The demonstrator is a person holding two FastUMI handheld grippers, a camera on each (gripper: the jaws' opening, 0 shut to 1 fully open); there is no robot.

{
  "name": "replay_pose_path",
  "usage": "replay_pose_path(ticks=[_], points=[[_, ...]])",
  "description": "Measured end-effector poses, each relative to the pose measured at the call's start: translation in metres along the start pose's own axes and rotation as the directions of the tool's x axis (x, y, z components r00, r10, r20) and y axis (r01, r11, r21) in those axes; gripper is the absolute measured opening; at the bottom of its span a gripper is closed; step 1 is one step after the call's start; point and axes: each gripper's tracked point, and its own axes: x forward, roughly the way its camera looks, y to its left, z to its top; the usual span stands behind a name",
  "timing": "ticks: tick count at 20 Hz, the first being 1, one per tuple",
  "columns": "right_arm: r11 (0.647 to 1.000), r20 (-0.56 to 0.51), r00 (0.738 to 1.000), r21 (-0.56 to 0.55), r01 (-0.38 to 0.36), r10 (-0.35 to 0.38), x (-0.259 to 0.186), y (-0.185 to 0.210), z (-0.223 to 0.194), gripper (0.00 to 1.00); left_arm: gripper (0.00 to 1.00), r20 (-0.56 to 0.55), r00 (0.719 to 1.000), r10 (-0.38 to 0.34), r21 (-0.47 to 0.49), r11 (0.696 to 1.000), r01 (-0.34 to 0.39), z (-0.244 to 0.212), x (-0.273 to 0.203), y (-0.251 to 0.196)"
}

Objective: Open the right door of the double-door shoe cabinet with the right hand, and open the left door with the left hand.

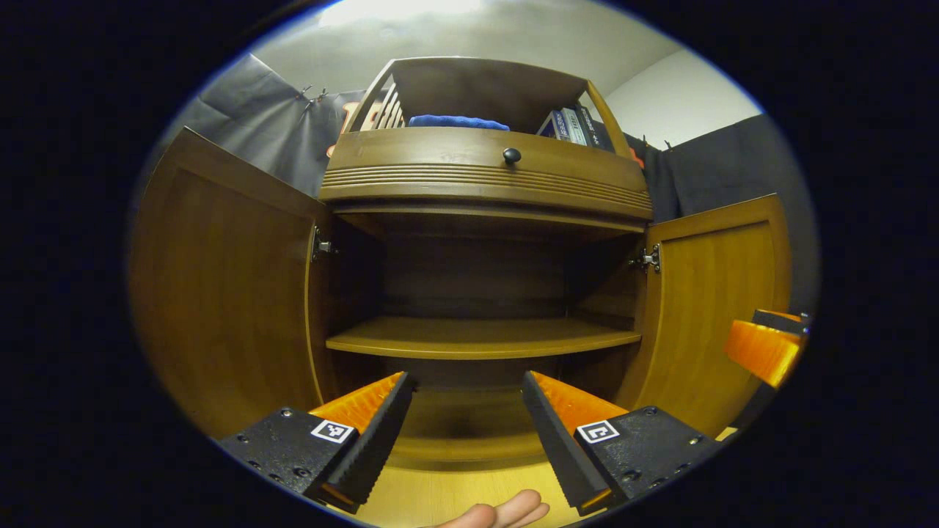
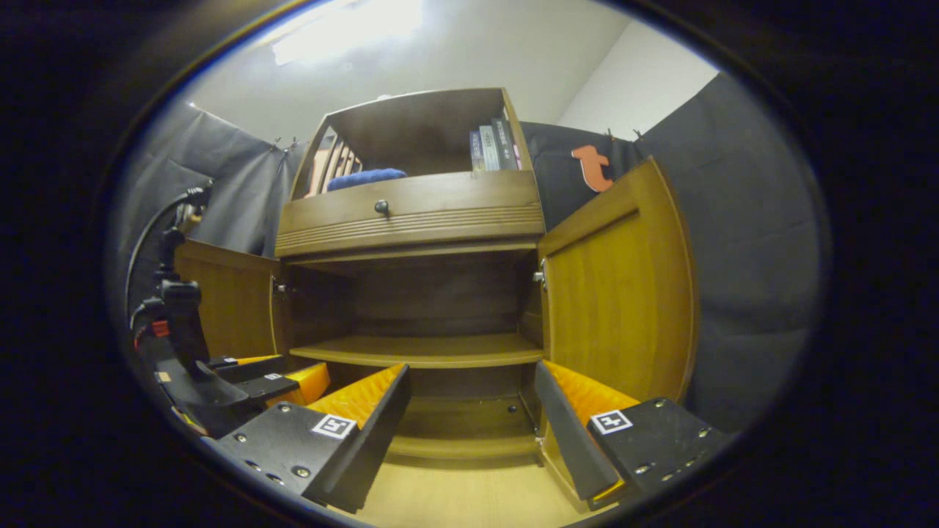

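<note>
Both doors swung wide — left door [image 1: 227, 293] at frame left, right door [image 1: 715, 308] at frame right, shoe cabinet [image 1: 477, 337] interior exposed at centre. Left gripper [image 1: 466, 425] and right gripper [image 2: 469, 418] spread apart, holding nothing, clear of the doors. Task apparently complete — nothing left but withdrawal.

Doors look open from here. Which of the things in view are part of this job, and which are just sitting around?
Job:
left door, swung open
right door, swung open
left gripper, open, holding nothing
right gripper, open, holding nothing

Just there:
drawer knob
blue cloth on the top shelf
books beside it
bare inner shelf
</note>
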Motion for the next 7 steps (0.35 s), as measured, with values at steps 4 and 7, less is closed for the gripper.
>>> replay_pose_path(ticks=[4, 7], points=[[1.0, -0.068, 0.998, 0.007, 0.017, -0.016, 0.009, 0.002, -0.027, 1.0, 0.9, 0.026, 1.0, -0.004, 0.009, 1.0, 0.003, 0.004, -0.003, -0.001], [1.0, -0.074, 0.997, 0.024, 0.004, -0.002, 0.008, 0.009, -0.033, 1.0, 0.9, 0.035, 0.999, 0.003, 0.019, 1.0, -0.004, 0.006, -0.008, 0.0]])
